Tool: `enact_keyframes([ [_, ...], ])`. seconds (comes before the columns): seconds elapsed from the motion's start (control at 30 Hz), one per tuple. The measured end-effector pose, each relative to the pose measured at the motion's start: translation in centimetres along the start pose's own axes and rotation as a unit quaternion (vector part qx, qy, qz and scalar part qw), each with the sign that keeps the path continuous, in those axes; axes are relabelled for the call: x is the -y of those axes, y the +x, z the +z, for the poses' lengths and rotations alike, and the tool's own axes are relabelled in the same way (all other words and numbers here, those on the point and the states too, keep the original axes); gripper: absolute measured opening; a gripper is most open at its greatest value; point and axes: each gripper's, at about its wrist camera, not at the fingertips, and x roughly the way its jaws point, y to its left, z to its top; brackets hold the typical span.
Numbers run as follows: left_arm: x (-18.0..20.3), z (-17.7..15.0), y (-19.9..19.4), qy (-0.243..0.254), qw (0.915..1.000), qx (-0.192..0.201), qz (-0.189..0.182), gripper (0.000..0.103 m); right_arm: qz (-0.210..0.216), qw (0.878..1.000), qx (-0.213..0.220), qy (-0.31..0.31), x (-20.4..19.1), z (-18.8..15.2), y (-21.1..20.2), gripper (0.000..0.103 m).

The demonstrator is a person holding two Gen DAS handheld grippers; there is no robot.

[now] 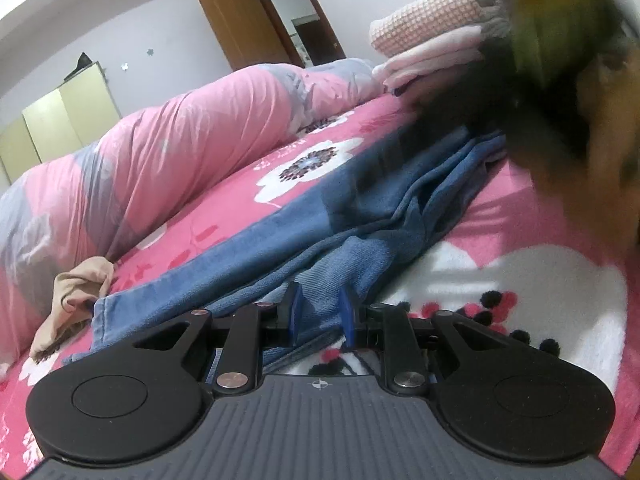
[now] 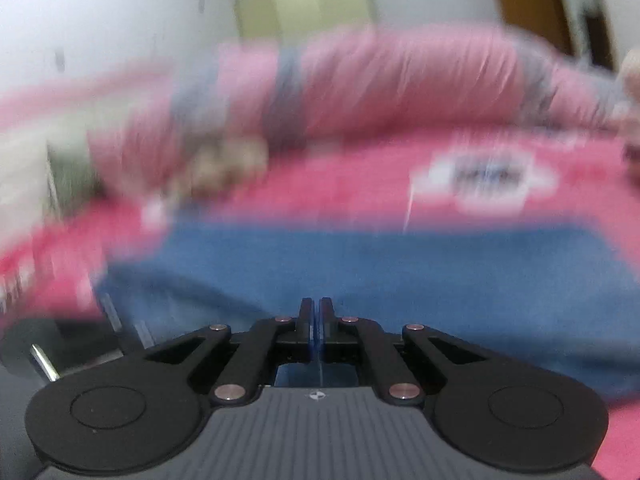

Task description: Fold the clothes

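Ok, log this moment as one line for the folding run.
left gripper: open around blue garment edge | right gripper: shut, view blurred, over garment | bed sheet: pink floral | fold: unfinished

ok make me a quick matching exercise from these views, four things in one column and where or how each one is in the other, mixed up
Things:
1. blue garment
2. beige cloth
3. folded pink stack
4. right claw

Places or states:
A. crumpled beside the rolled quilt
B. fingers pressed together
C. spread on the flowered bed cover
D. piled at the far end of the bed

Pairs: 1-C, 2-A, 3-D, 4-B
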Motion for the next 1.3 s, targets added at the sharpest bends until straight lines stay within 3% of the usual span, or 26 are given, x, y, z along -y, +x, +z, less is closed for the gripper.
enact_keyframes([
  [0.17, -1.5, 0.4, -1.6, -0.029, 0.9994, 0.011, -0.012, 0.022, -0.02, 0.999, 0.004, -0.034, -1.1, -0.7, 0.2, 0.001],
  [0.3, -3.1, 1.5, -2.5, -0.048, 0.9981, 0.037, 0.006, 0.027, -0.021, 0.999, 0.01, -0.036, -1.3, -0.9, 0.0, 0.001],
  [0.43, -4.7, 1.4, -0.4, -0.064, 0.9971, 0.015, 0.039, 0.032, -0.024, 0.999, 0.012, -0.038, -1.4, -1.2, -0.2, 0.001],
  [0.53, -5.9, 0.2, 1.3, -0.102, 0.9938, -0.017, 0.04, 0.035, -0.028, 0.999, 0.014, -0.042, -1.6, -1.3, -0.3, 0.001],
  [0.63, -6.8, -0.3, 1.1, -0.141, 0.9894, -0.014, 0.031, 0.037, -0.031, 0.998, 0.017, -0.047, -1.7, -1.3, -0.2, 0.001],
  [0.83, -7.3, -0.8, 1.0, -0.164, 0.986, -0.01, 0.027, 0.039, -0.024, 0.999, 0.009, -0.039, -1.5, -0.1, -0.6, 0.001],
  [1.0, -7.8, -1.1, 0.9, -0.182, 0.9831, -0.007, 0.019, 0.039, 0.017, 0.995, 0.06, -0.083, -3.0, 0.8, -3.5, 0.002],
  [1.13, -8.0, -1.3, 0.9, -0.191, 0.9814, -0.005, 0.014, 0.039, 0.018, 0.987, 0.018, -0.157, -3.9, -1.4, -2.5, 0.002],
  [1.3, -8.2, -1.5, 0.8, -0.196, 0.9805, -0.003, 0.011, 0.039, 0.011, 0.984, 0.025, -0.176, -4.8, -0.7, -3.5, 0.002],
])
